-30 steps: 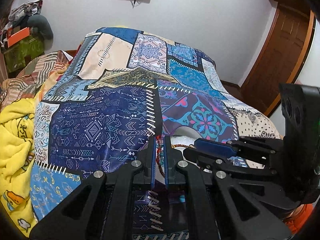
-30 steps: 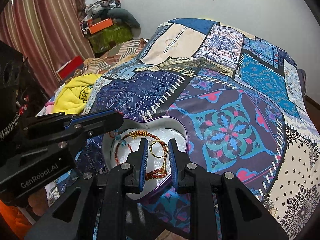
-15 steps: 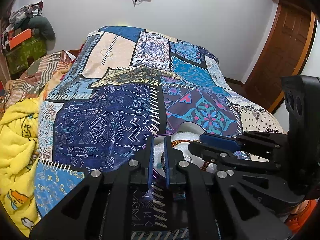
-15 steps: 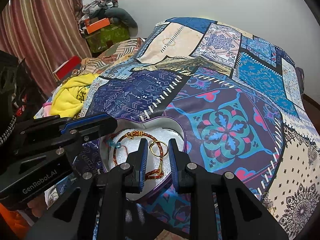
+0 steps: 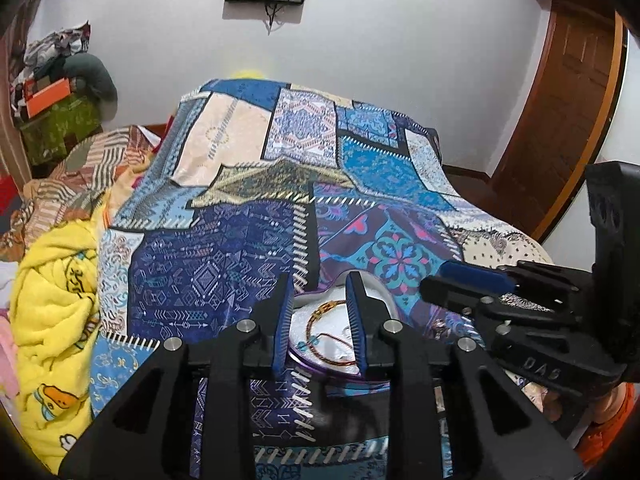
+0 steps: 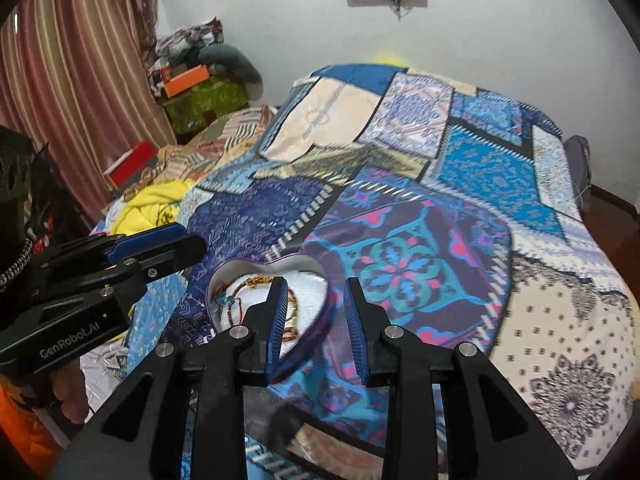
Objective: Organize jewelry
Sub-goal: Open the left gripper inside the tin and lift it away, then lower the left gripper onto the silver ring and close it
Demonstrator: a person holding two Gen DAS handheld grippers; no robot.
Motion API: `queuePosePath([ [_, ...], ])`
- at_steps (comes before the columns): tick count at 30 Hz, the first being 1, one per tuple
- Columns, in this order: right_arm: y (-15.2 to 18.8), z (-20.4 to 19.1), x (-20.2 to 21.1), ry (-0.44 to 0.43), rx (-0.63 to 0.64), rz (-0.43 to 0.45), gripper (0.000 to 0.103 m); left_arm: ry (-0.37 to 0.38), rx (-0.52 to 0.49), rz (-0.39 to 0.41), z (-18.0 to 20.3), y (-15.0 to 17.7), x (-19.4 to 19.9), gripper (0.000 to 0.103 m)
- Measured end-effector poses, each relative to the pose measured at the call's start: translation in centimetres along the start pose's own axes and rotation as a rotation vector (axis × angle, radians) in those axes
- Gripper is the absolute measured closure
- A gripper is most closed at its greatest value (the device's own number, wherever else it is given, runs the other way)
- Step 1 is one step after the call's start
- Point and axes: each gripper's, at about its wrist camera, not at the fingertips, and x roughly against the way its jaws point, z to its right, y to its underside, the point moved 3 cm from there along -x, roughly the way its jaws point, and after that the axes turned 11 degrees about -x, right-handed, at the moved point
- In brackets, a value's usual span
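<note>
A purple heart-shaped tin (image 6: 224, 276) with a white lining lies on the patchwork bedspread; it also shows in the left wrist view (image 5: 376, 292). Red and gold bracelets (image 6: 240, 296) lie inside it, also seen in the left wrist view (image 5: 320, 322). My left gripper (image 5: 320, 320) is open and empty above the tin's near side. My right gripper (image 6: 314, 312) is open and empty, just right of the tin, its left finger (image 6: 276, 320) over the tin's right edge. Each gripper shows in the other's view: the right in the left wrist view (image 5: 472, 284), the left in the right wrist view (image 6: 152, 252).
The patchwork bedspread (image 6: 440, 208) covers the bed. A yellow blanket (image 5: 52, 292) is bunched at the bed's left. A cluttered green box (image 6: 200, 100) and striped curtain (image 6: 72, 80) stand at far left. A wooden door (image 5: 560, 112) is at right.
Both grippers have opened from nearly shut and pulled back and up from the tin. The right gripper shifted to the tin's right side.
</note>
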Motion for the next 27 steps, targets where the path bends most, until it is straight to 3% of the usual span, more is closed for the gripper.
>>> queuePosePath([
  [8, -0.8, 3.0, 4.4, 0.043, -0.045, 0.084, 0.077, 0.024, -0.035, 0.010, 3.5, -1.3, 0.8, 0.077],
  [15, -0.5, 7.1, 7.1, 0.096, -0.111, 0.124, 0.077, 0.091, -0.068, -0.035, 7.7, -1.4, -0.9, 0.077],
  [27, 2.4, 13.3, 6.7, 0.149, -0.215, 0.041, 0.077, 0.169, -0.113, -0.161, 12.5, 1.0, -5.2, 0.077],
])
